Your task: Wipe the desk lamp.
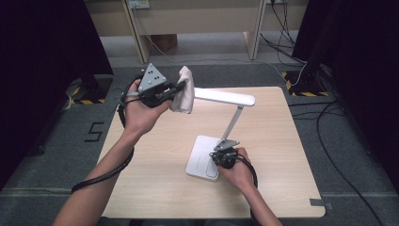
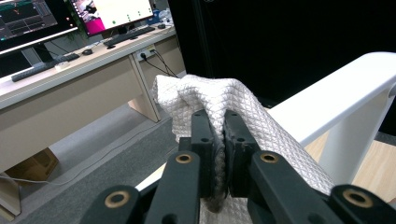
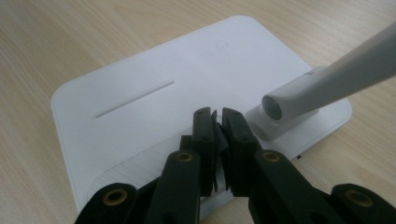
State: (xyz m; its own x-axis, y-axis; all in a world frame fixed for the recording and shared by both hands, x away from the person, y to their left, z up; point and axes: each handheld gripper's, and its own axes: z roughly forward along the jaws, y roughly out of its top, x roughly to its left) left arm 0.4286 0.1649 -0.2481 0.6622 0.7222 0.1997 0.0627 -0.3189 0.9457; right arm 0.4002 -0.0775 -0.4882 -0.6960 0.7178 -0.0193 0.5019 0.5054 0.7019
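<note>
Gripping unlabelled cloth [image 2: 219,100], lamp [image 1: 225,97] unbranded

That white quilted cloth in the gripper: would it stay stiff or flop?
The white quilted cloth probably flops: it droops in folds around the shut left gripper. It looks light, bunched in one pinch. Its textured weave likely grips rather than slips.

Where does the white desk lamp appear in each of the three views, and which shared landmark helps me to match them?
High view: the white desk lamp stands mid-table, its head reaching left to the cloth.
Left gripper view: its head and arm fill the right side, behind the cloth.
Right gripper view: its flat base lies centre.
Shared landmark: the lamp's slanted arm.
</note>
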